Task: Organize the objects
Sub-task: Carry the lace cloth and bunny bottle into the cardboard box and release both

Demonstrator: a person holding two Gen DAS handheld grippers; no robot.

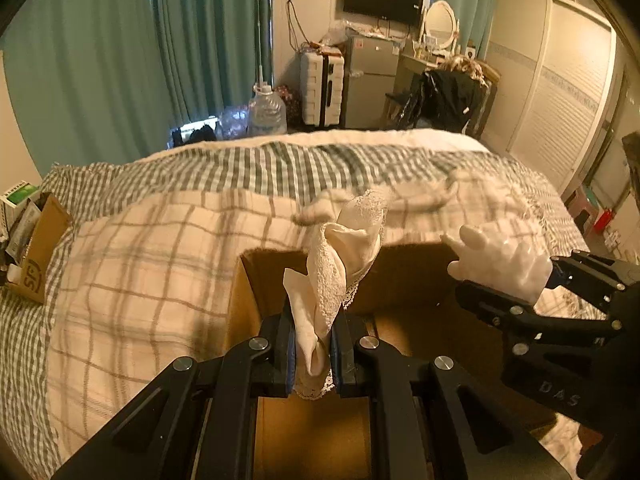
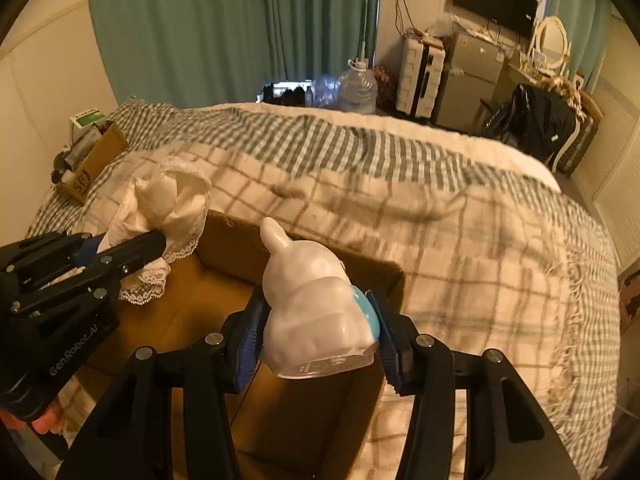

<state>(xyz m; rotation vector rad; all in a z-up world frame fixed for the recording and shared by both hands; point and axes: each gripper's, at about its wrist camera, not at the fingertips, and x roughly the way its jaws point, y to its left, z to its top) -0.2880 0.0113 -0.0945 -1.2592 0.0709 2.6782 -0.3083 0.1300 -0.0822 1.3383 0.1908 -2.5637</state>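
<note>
Looking along my left gripper (image 1: 313, 344), I see its two black fingers pinching a cream cloth with a white lace edge (image 1: 340, 264). The cloth stands up out of the grip, bunched and folded, and hangs above the open brown cardboard box (image 1: 404, 276) that sits on the bed with the cream and grey checked blanket (image 1: 160, 248). To the right, my right gripper (image 1: 524, 280) reaches in over the box's far right corner, clamped on a glossy white ceramic rabbit figurine (image 1: 496, 256). At the bed's left edge lies a smaller cardboard box stuffed with packets (image 1: 38, 256). Beyond the bed are teal curtains (image 1: 120, 60), a large clear water bottle (image 1: 266, 112) and a white suitcase (image 1: 322, 90).

Through the right wrist camera, my right gripper (image 2: 320, 328) squeezes the rabbit figurine (image 2: 312, 300) between its blue pads, one ear pointing away from me, a pale blue patch on its right side. It is held over the open box (image 2: 224, 240). On the left, my left gripper (image 2: 132, 248) holds the lace-edged cloth (image 2: 168, 208) above the box's left edge.
</note>
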